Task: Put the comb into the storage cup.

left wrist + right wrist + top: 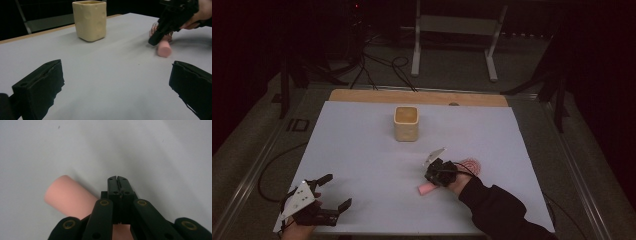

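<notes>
A pink cylinder [425,189] lies on its side on the white table cover [362,150], right of the middle. My right gripper [433,179] hangs just over it, jaws shut together with nothing between them; in the right gripper view the pink cylinder [68,197] runs under and to the left of the shut right gripper [117,178]. A cream square cup [406,123] stands upright at the back centre. My left gripper [338,190] rests at the near left corner, open and empty. Its own view looks across at the cup [90,20] and the cylinder [164,48].
A small red mesh object [472,165] lies on the cover behind the person's right hand and sleeve [497,210]. A wooden strip [417,96] edges the table's far side. Beyond it are cables and a white metal stand [454,30] on the floor.
</notes>
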The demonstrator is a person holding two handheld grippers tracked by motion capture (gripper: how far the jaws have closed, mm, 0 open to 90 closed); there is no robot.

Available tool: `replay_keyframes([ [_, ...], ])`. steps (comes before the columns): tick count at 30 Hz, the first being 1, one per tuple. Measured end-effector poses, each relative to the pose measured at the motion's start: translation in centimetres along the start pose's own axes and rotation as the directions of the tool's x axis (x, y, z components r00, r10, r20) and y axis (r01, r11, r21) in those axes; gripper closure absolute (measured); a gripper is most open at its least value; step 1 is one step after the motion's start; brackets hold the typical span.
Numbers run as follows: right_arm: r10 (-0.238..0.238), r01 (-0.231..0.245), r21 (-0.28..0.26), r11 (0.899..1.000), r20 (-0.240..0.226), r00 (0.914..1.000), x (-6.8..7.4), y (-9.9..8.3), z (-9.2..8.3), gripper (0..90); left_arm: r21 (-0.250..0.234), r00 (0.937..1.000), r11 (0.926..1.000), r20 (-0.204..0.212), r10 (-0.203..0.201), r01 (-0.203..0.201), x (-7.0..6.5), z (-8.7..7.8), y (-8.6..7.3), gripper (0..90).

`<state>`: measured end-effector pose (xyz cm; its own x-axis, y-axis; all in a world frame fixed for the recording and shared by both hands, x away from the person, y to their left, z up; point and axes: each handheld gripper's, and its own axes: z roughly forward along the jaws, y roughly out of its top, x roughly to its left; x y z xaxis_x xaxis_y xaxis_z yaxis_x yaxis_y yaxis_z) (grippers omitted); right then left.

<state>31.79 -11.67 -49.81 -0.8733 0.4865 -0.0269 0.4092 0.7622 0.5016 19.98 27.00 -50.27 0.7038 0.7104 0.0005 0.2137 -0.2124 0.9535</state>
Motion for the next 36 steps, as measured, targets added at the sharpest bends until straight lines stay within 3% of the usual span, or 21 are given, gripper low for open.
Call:
replay_keyframes([
  [22,0.014,-0.014,0.006,1.0,-0.021,0.9997,1.5,-5.4,-3.6,90.0,0.008,1.0,1.0,-0.002,0.003,-0.003,0.0,0.1,0.0,0.0],
  [36,0.034,-0.036,0.089,0.995,0.024,0.9991,1.4,-10.0,-6.9,90.0,0.006,1.0,1.0,-0.006,0.0,0.0,-0.1,0.1,0.0,0.0],
])
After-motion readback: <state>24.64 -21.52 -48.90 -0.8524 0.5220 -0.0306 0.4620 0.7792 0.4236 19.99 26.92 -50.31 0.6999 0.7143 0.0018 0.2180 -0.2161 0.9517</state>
